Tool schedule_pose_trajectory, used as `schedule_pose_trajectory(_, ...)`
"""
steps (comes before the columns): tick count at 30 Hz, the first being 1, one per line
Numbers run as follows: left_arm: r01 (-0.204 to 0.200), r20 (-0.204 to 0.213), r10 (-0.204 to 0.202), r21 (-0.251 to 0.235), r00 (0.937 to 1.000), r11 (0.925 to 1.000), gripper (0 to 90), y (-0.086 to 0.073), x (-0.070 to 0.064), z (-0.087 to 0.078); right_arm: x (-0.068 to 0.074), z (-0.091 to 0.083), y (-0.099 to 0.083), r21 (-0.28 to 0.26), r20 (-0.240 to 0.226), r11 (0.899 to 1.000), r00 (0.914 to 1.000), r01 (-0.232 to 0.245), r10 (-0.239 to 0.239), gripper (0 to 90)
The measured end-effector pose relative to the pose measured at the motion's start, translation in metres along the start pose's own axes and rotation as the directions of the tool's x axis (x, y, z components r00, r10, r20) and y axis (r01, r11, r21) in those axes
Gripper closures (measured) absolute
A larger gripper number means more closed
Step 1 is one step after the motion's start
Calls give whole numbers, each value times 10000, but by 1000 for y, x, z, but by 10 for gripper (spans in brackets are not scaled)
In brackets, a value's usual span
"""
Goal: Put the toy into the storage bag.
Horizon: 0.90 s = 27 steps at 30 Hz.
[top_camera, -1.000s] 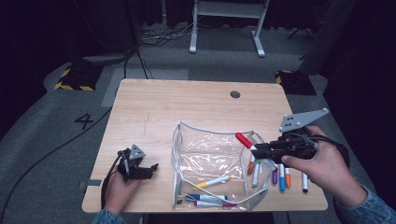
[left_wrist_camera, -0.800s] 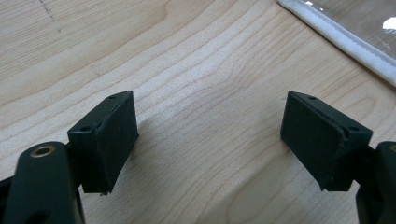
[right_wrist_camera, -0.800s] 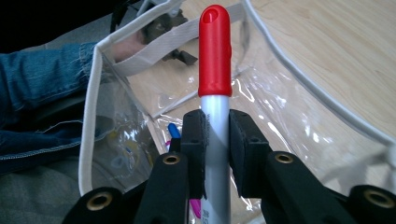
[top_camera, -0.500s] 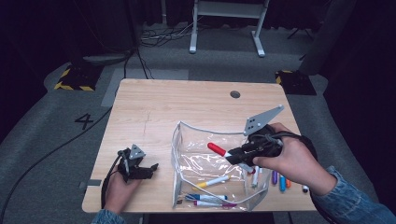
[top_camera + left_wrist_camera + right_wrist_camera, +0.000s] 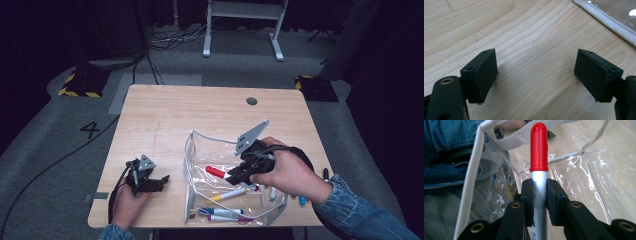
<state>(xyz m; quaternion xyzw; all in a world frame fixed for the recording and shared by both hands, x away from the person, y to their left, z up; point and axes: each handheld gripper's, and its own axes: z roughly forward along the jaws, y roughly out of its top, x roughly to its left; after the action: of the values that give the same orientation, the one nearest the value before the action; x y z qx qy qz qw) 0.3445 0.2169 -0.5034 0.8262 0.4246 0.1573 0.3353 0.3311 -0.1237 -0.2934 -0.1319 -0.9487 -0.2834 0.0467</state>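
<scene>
The right gripper (image 5: 235, 175), centre-right, clamps a red-capped marker (image 5: 539, 152) over the clear pouch (image 5: 192, 150) for dropping in; the left gripper (image 5: 535, 75), jaws wide, rests idle lower left.

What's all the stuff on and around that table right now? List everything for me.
Red-capped marker: one, white barrel, clamped in the right gripper over the pouch.
Clear pouch: one, white-edged, open at the table's near middle.
Markers in pouch: at least three, yellow, blue and pink caps.
Loose markers: a few, right of the pouch, partly hidden.
Table: one, light wood.
Left gripper: black, open, resting near-left.
Right gripper: black, shut.
</scene>
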Motion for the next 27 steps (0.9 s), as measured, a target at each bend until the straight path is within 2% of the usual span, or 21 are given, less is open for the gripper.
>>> schedule_pose_trajectory(3,5,-2,-5,-4,10000,10000,190,0,0,0,-1,11,1,371,-128,9990,9996,243,-238,769)
schedule_pose_trajectory(13,2,0,-2,0,10000,10000,190,0,0,0,2,40,0,1330,-593,9902,9976,420,-344,769)
schedule_pose_trajectory(22,4,0,-4,1,10000,10000,191,0,0,0,3,64,-4,2219,-864,9736,9956,533,-348,769)
schedule_pose_trajectory(27,3,-1,-3,-2,10000,10000,190,0,0,0,3,78,-5,2731,-967,9602,9948,584,-330,769)
